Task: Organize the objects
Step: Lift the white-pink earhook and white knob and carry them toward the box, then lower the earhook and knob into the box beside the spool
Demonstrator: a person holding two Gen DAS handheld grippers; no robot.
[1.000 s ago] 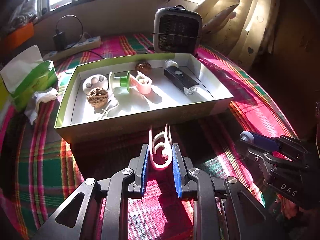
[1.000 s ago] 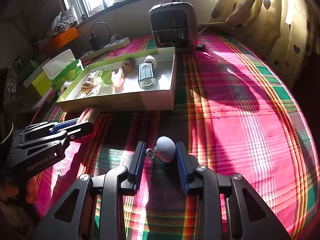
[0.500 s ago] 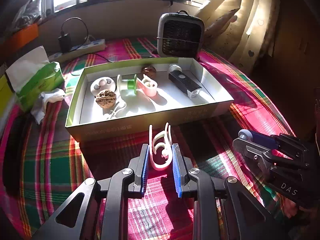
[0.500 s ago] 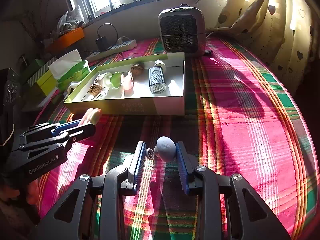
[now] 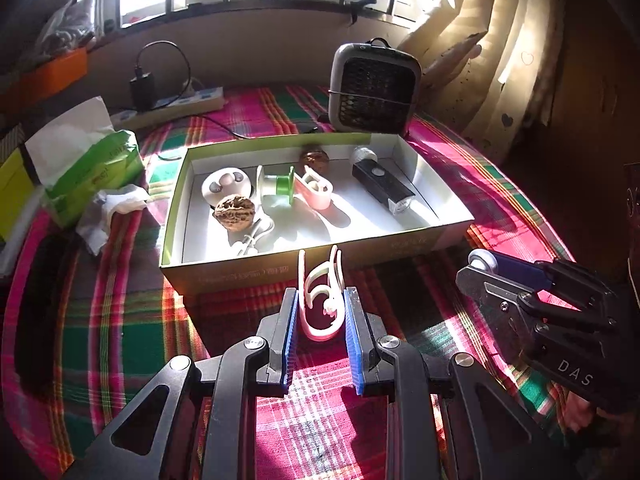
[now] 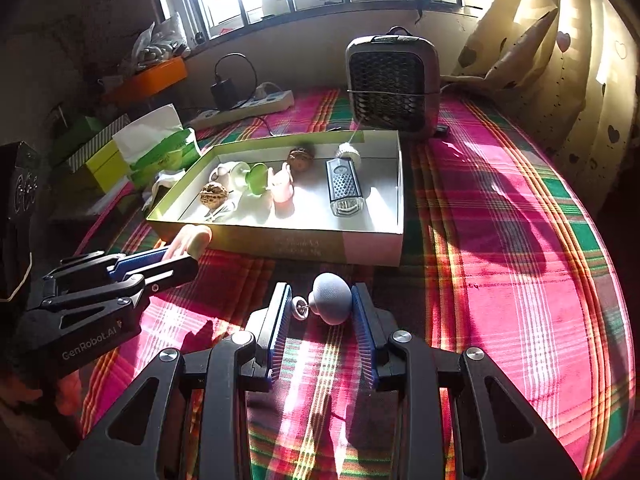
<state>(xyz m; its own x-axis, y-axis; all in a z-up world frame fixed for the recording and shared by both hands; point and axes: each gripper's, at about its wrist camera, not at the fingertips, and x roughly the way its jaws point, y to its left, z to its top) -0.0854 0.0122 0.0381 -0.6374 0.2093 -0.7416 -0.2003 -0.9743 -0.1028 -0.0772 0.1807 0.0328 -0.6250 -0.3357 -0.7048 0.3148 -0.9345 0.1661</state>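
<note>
left gripper (image 5: 320,312): blue-padded jaws clamped on pale pink curly plastic clip (image 5: 322,298), loops sticking up past the fingertips, held above the cloth just in front of the box's near wall
right gripper (image 6: 320,308): jaws pressed on grey-blue rounded knob with small metal ring (image 6: 330,298); knob against the right pad, ring end toward the left pad, above the cloth in front of the box
box: shallow white cardboard box with green rim (image 5: 176,200), open, sits on red-green plaid cloth (image 5: 100,320)
in box, left end: round white disc with grey spots (image 5: 226,184), wrinkled brown walnut (image 5: 234,212) just in front of it, thin white cord (image 5: 252,240) at the near wall
in box, middle: white spool of green thread (image 5: 276,184), pink-and-white clip (image 5: 316,190) touching its right side, second brown walnut (image 5: 314,158) by the far wall
in box, right: black rectangular torch with clear lens (image 5: 382,188) lying flat, lens toward the near wall; white bumpy ball (image 5: 364,156) at its far end
behind box: grey boxy fan heater with black grille (image 5: 374,88), upright
left of box: green tissue pack with white tissue sticking out (image 5: 92,164), crumpled white tissue (image 5: 108,212) beside it
back left: white power strip with black charger (image 5: 176,100) near the window wall
right edge: cream curtain with heart print (image 5: 500,60)
cross view: each gripper shows in the other's camera, well apart, both short of the box
</note>
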